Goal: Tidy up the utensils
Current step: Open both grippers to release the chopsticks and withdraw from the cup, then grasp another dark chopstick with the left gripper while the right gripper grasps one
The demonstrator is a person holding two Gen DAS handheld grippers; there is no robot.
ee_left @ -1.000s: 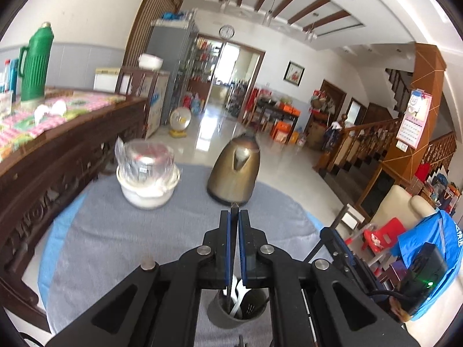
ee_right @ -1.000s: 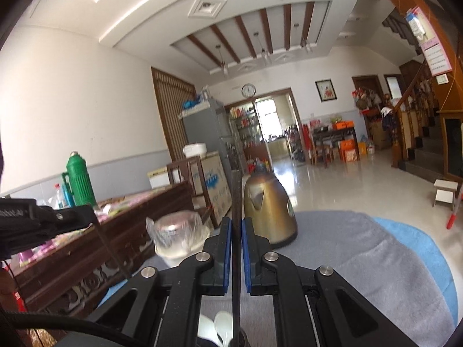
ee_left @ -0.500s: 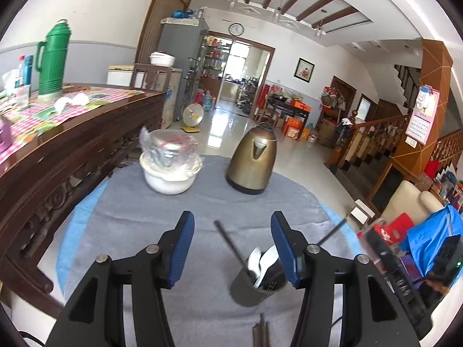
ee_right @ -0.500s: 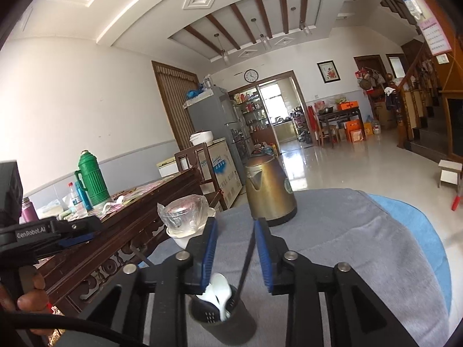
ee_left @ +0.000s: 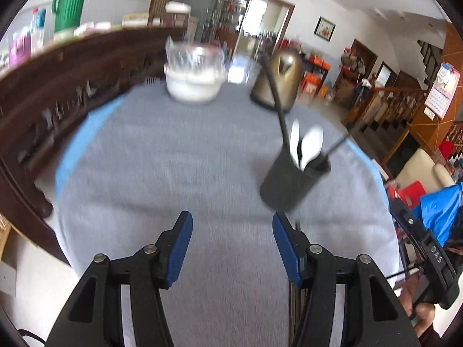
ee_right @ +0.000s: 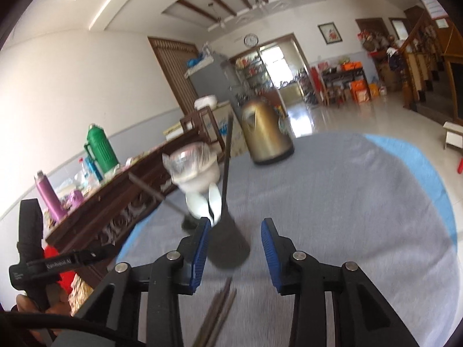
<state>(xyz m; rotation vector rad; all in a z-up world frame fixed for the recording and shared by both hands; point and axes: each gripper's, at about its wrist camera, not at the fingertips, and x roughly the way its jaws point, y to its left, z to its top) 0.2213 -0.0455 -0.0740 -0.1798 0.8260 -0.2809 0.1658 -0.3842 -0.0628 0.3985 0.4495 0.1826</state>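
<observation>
A dark utensil holder [ee_left: 292, 182] stands on the grey tablecloth [ee_left: 173, 173] with white spoons [ee_left: 306, 144] and two dark chopsticks [ee_left: 275, 86] leaning out of it. My left gripper [ee_left: 231, 231] is open and empty, low over the cloth, short of the holder and to its left. In the right wrist view the holder [ee_right: 228, 245] shows in the gap just beyond my right gripper [ee_right: 235, 231]. Its jaws are opening and the pads touch nothing. A loose pair of chopsticks [ee_right: 220, 312] lies on the cloth under that gripper.
A brass kettle [ee_left: 277, 84] and a white bowl wrapped in plastic [ee_left: 194, 78] stand at the table's far side. A dark carved sideboard [ee_right: 115, 202] with bottles runs along the left. A hand [ee_right: 26, 303] holds the other gripper's black body at the left edge.
A second ago each gripper was shut on a dark chopstick above the holder. Both have opened, the chopsticks now stand in the holder, and both grippers have dropped lower and drawn back.
</observation>
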